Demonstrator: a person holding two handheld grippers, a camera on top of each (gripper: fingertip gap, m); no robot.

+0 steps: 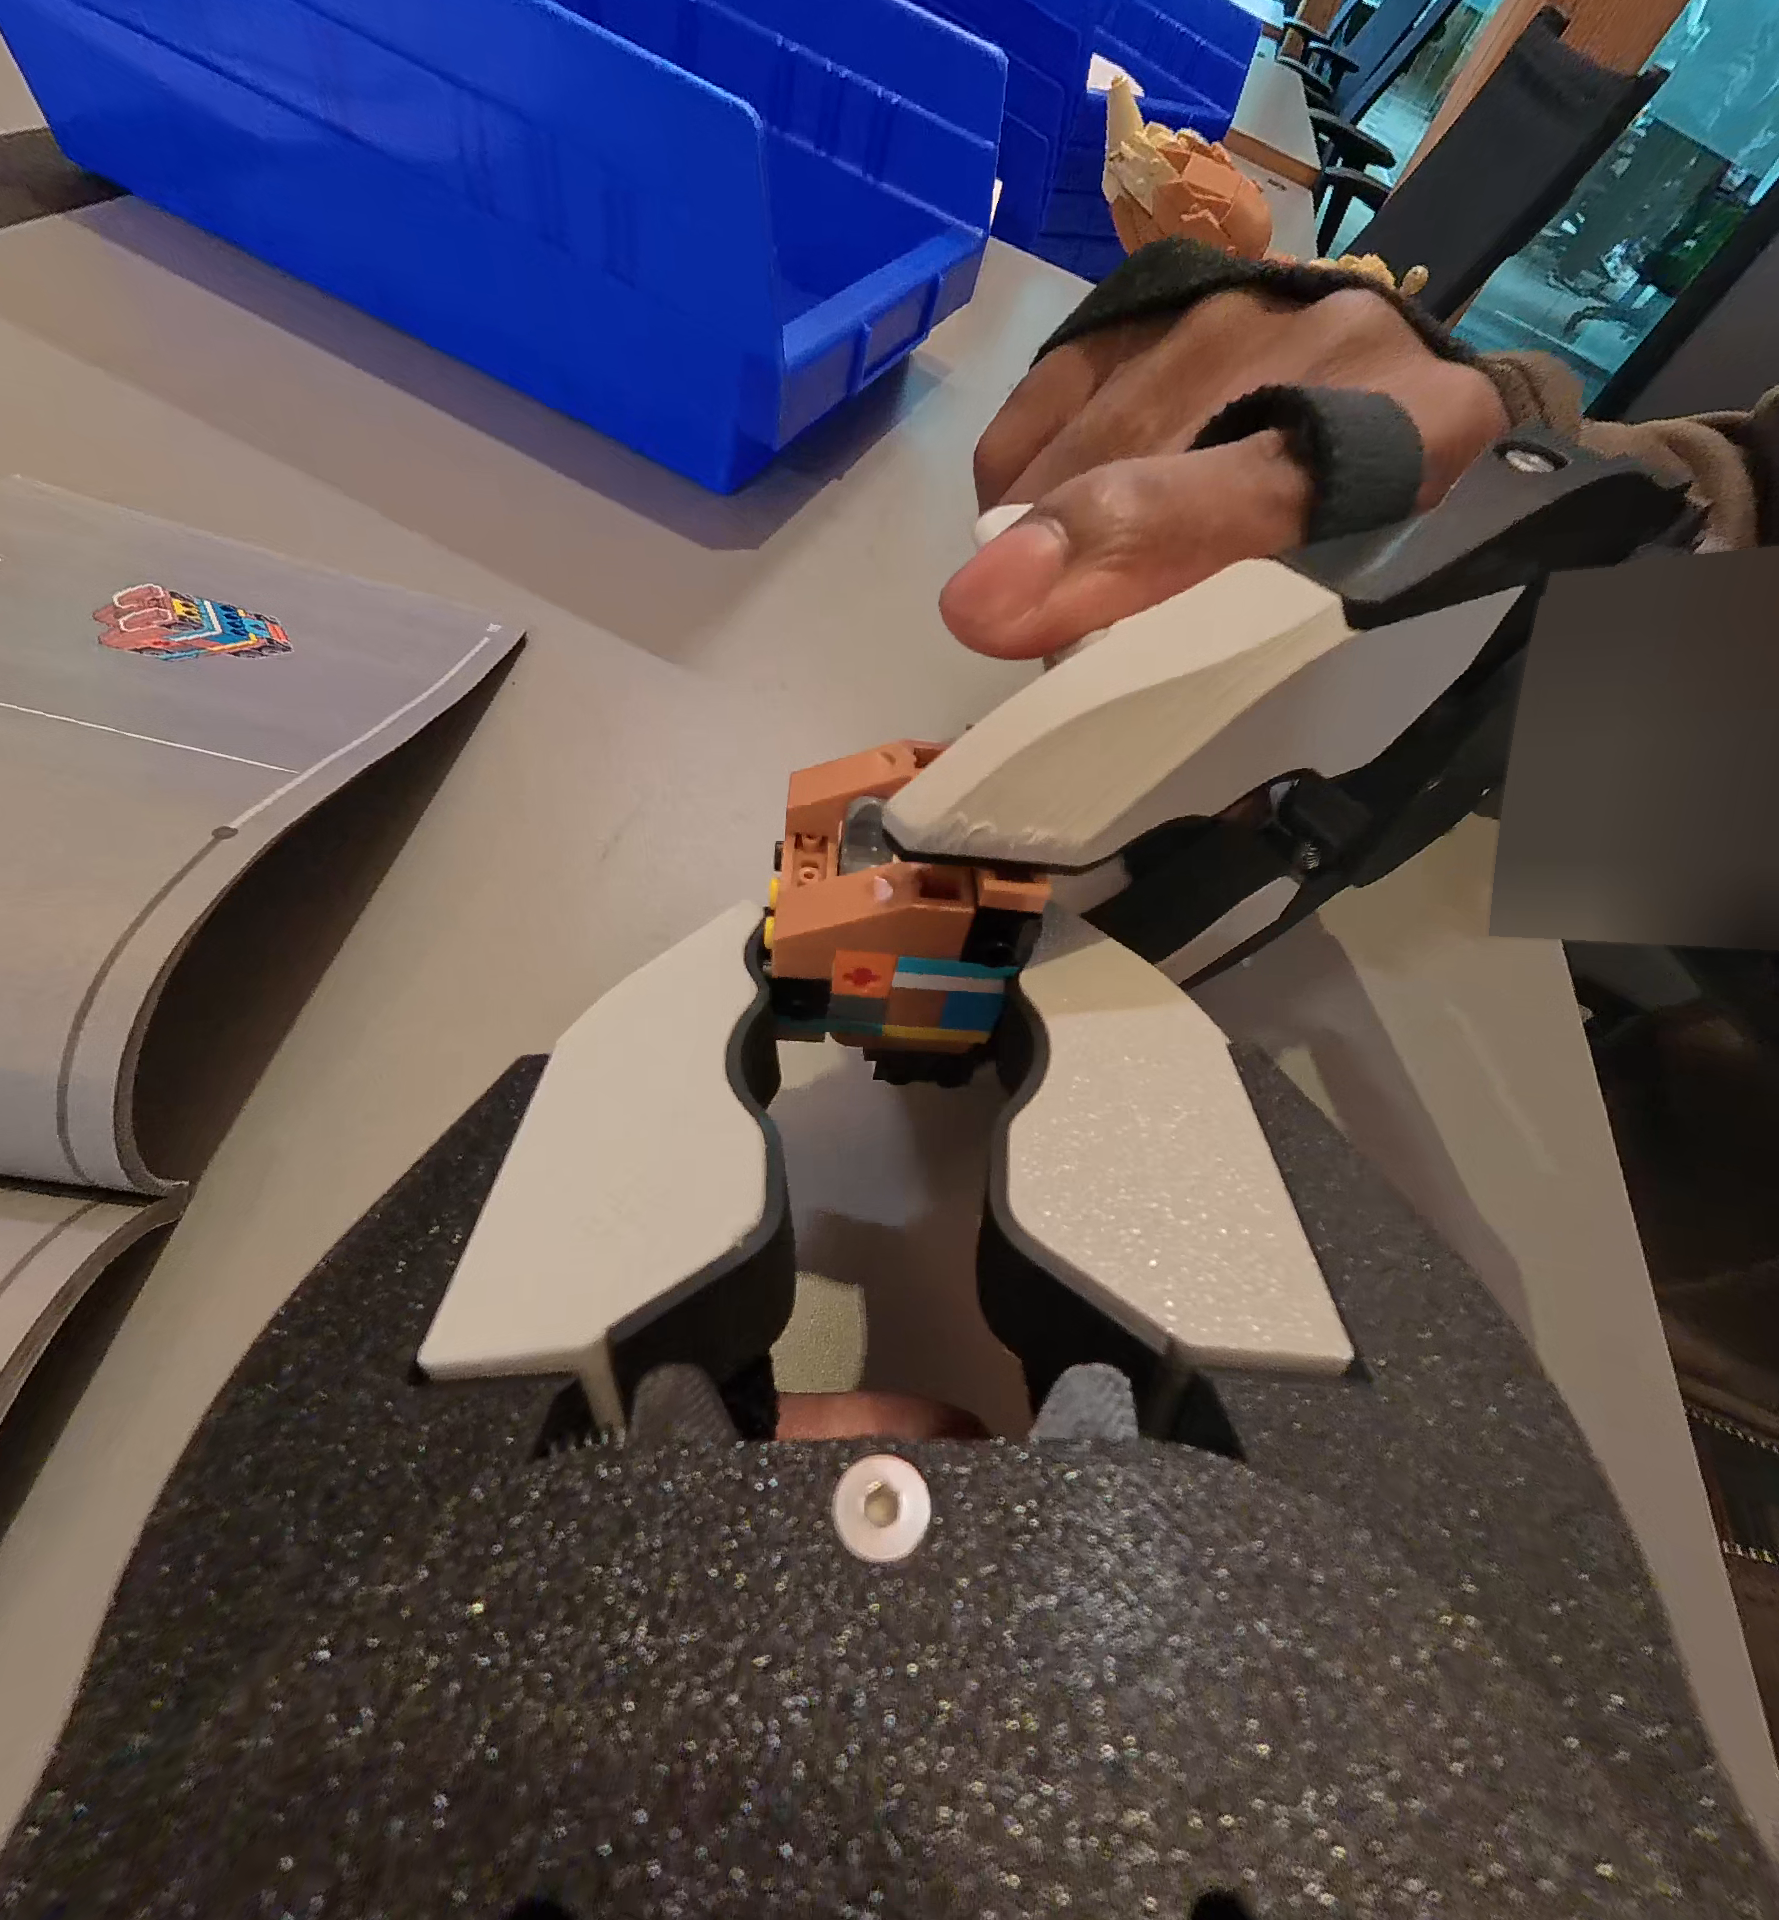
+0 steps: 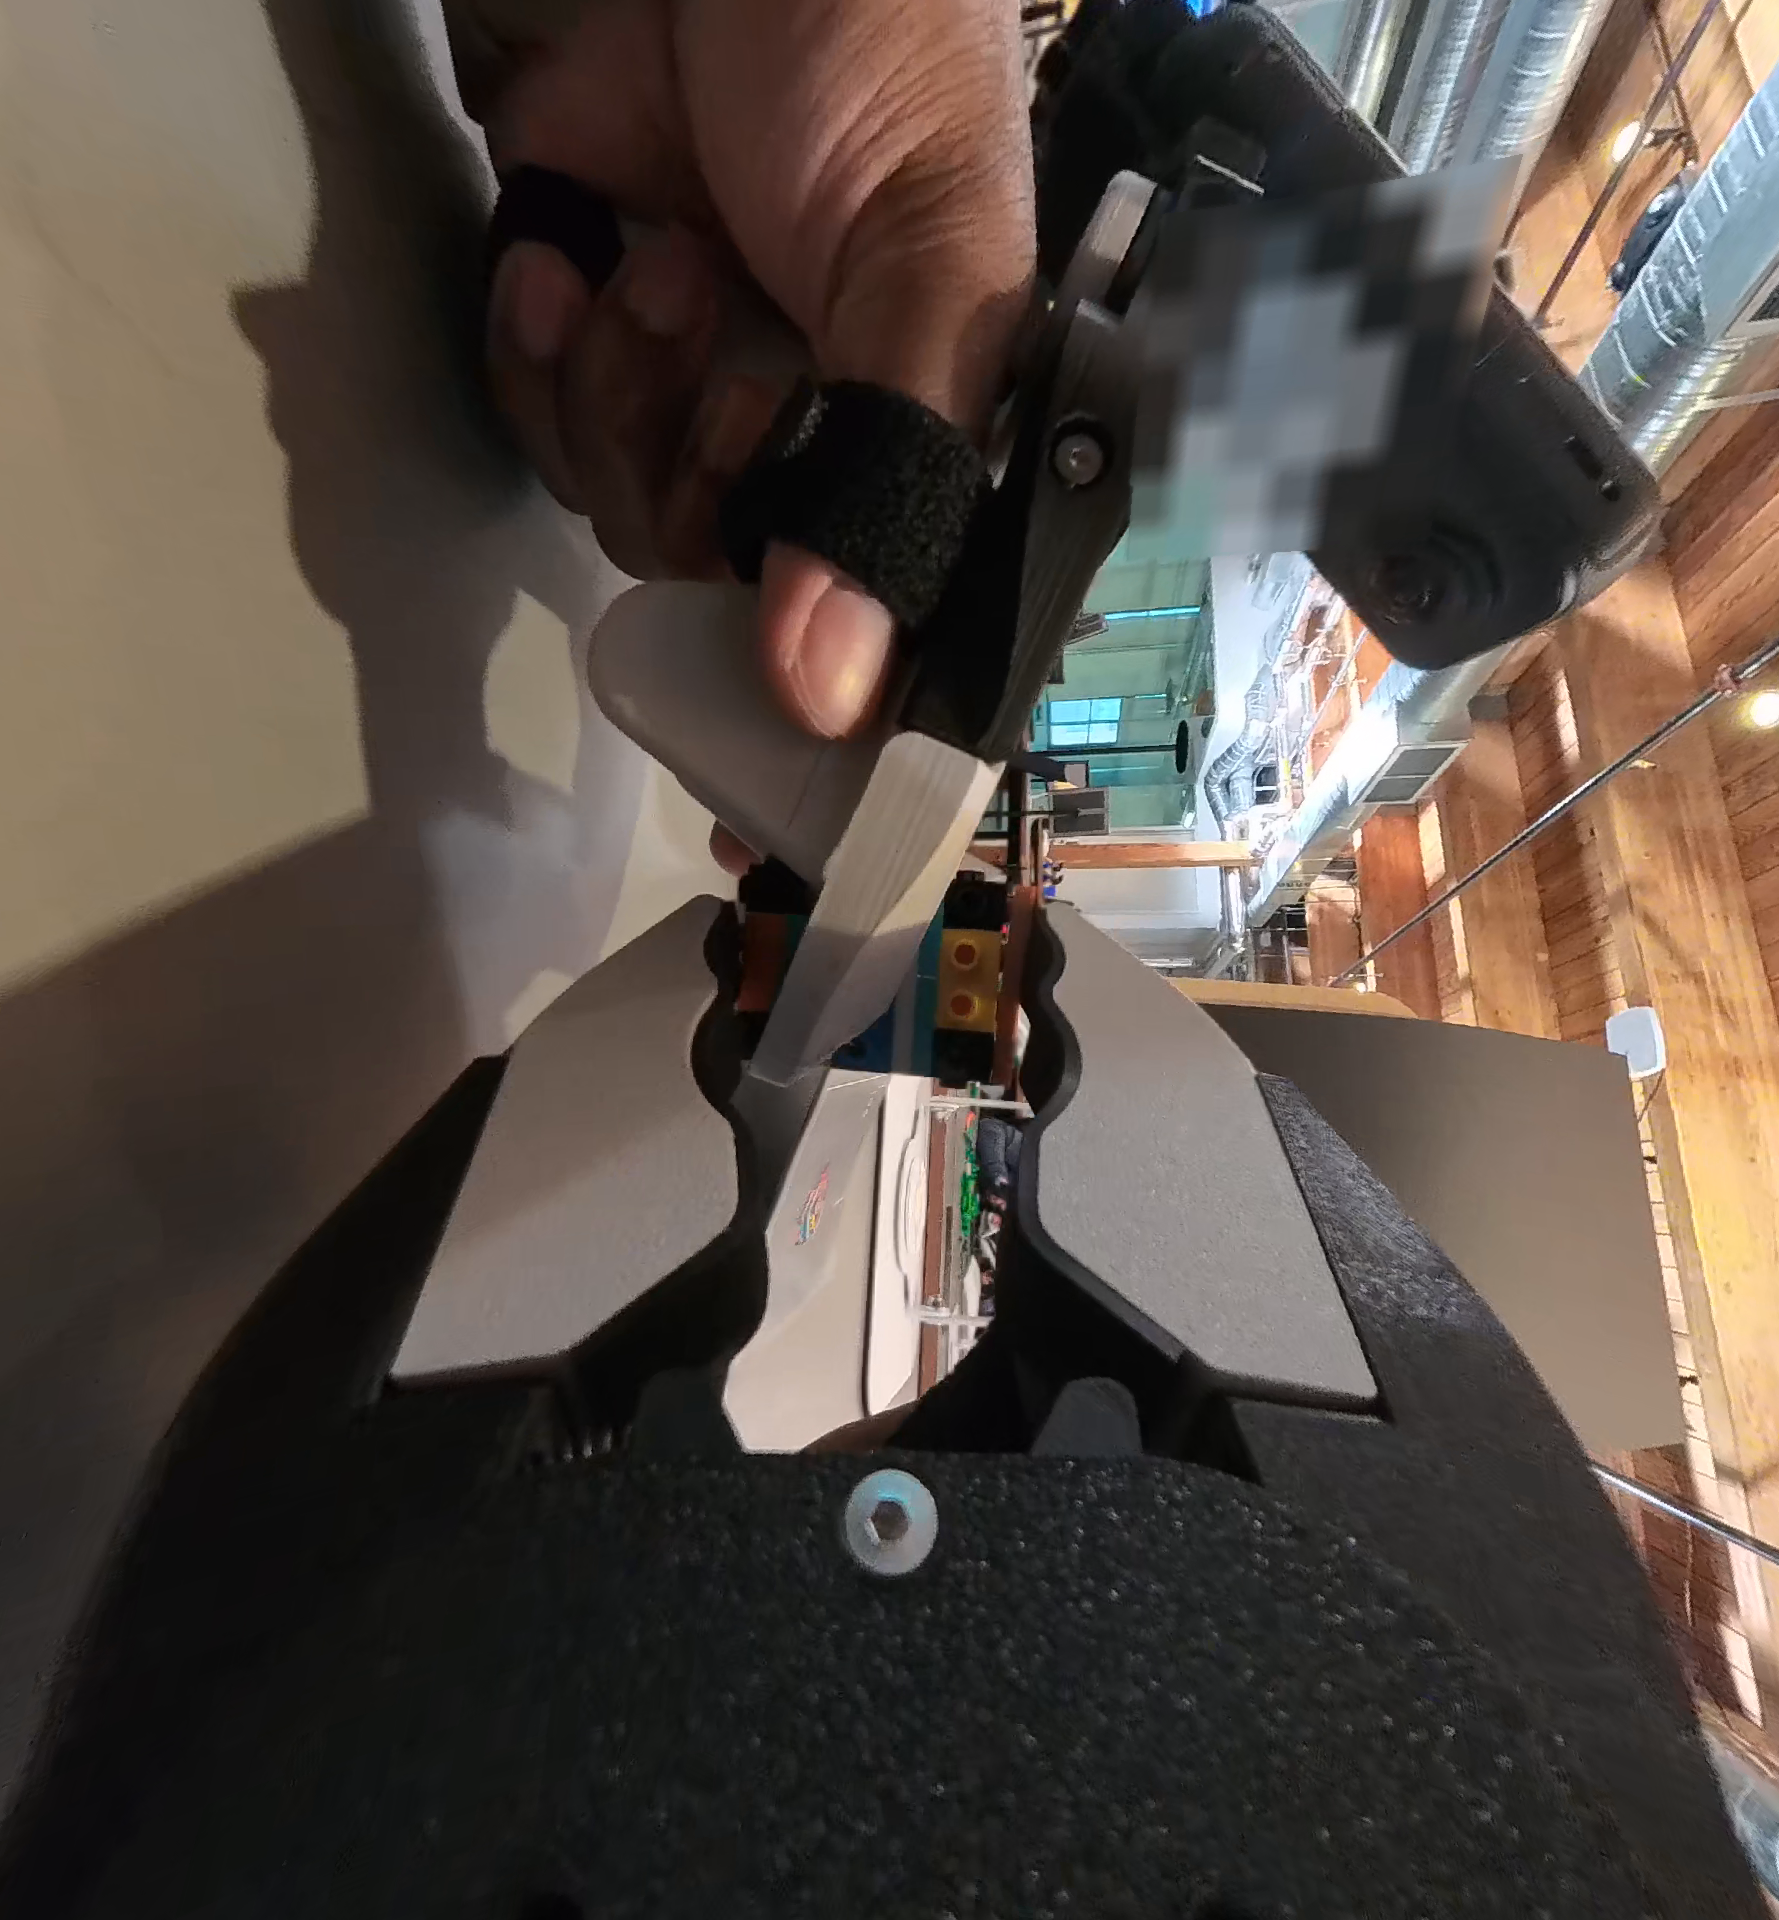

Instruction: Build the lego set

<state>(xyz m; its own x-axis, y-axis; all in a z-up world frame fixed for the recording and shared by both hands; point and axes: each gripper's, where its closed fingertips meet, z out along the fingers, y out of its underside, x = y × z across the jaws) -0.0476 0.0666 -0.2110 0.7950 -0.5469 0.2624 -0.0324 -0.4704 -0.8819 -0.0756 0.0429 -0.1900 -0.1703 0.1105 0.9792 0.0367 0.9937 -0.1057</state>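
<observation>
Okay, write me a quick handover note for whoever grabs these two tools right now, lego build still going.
Left tool: shut on the lego model, held above the table.
Right tool: also clamped on the lego model, from the other side; in the left view it comes in from the right.
Instruction booklet lies open at left, blue bins behind it.
Done: a small brown, teal and yellow block is assembled.
Left: I cannot tell which step is next; check the booklet. Keep one tool gripped.

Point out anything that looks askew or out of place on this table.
The lego model is tilted, gripped by both the left gripper and the right gripper. The booklet on the table has a page curling up. Nothing looks spilled or broken.
</observation>
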